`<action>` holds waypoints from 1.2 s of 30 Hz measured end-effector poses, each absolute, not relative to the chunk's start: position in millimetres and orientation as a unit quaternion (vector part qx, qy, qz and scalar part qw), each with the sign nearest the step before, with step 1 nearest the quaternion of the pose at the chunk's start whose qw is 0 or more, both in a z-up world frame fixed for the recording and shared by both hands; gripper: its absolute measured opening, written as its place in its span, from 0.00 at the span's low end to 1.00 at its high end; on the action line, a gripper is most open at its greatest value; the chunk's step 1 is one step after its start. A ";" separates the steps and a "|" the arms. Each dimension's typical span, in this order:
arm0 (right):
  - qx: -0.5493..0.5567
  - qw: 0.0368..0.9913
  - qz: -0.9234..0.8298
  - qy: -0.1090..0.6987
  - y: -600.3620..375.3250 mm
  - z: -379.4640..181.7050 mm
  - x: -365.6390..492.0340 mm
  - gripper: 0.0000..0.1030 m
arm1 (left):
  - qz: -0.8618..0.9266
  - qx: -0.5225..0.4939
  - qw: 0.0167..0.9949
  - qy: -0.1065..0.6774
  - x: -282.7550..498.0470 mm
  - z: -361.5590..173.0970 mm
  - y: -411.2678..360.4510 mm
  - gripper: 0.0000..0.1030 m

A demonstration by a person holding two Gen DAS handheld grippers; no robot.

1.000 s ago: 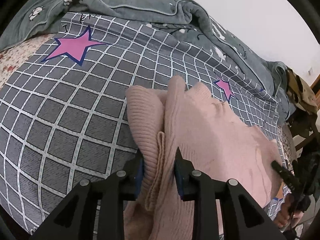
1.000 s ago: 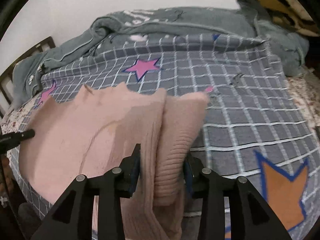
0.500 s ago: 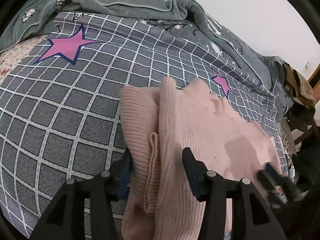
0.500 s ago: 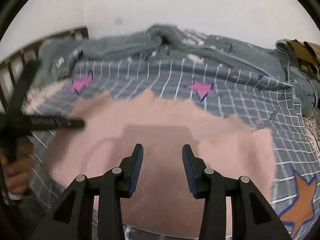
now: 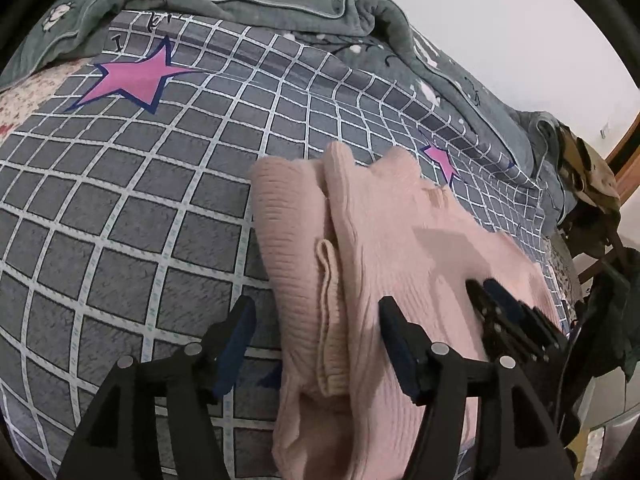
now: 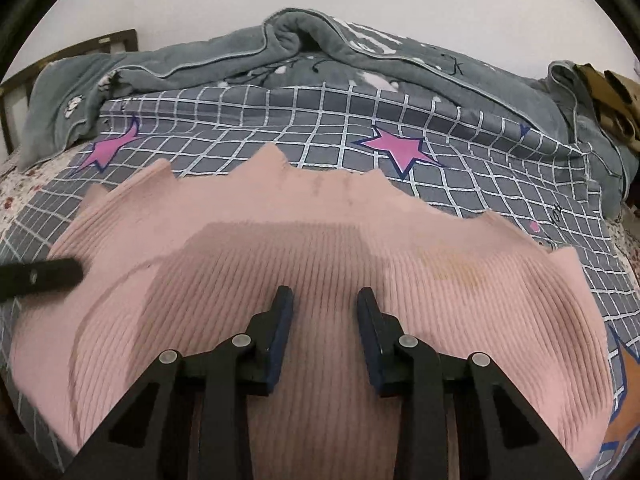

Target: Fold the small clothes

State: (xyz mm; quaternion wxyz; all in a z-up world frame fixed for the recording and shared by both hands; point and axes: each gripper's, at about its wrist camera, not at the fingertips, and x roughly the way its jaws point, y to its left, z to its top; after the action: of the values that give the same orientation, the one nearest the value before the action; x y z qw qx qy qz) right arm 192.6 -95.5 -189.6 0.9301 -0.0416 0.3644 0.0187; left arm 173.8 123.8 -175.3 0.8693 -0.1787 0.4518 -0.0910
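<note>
The pink sweater (image 6: 320, 248) is spread across the near edge of the bed (image 5: 120, 220), one side folded inward. The left gripper (image 5: 316, 344) is being opened, releasing that fold. The right gripper (image 6: 324, 332), empty and closing slightly, is held above the middle.

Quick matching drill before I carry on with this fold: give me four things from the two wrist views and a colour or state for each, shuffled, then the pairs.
Things
1. sweater
2. left gripper
3. blanket
4. bedsheet

Colour or state
A. grey-green, bunched along the wall
B. pink ribbed knit, spread flat
C. grey with white grid and stars
D. jaws opening, apart on either side of a folded sleeve edge

Pairs: 1-B, 2-D, 3-A, 4-C
</note>
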 end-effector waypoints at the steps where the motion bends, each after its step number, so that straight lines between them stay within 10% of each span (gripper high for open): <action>1: -0.039 0.929 0.018 0.367 -95.8 -189.3 194.2 0.32 | -0.091 -0.178 0.870 0.451 173.0 -175.0 123.4 0.61; 17: -0.042 0.915 0.074 0.394 -112.4 -186.2 91.8 0.31 | -0.084 -0.179 0.862 0.468 173.3 -177.0 105.4 0.64; 25: -0.019 0.916 0.126 0.380 -127.6 -178.4 59.4 0.31 | -0.046 -0.177 0.865 0.467 169.4 -161.5 101.8 0.24; 36: 0.054 0.938 0.094 0.328 -217.6 -150.8 45.4 0.31 | -0.042 -0.184 0.872 0.452 170.2 -98.5 58.2 0.21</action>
State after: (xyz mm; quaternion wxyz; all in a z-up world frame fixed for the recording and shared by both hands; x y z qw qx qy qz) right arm 45.4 -217.6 -150.8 0.9384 0.0538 0.3282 0.0940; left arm 170.2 58.2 -98.5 0.8720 -0.1837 0.4519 -0.0416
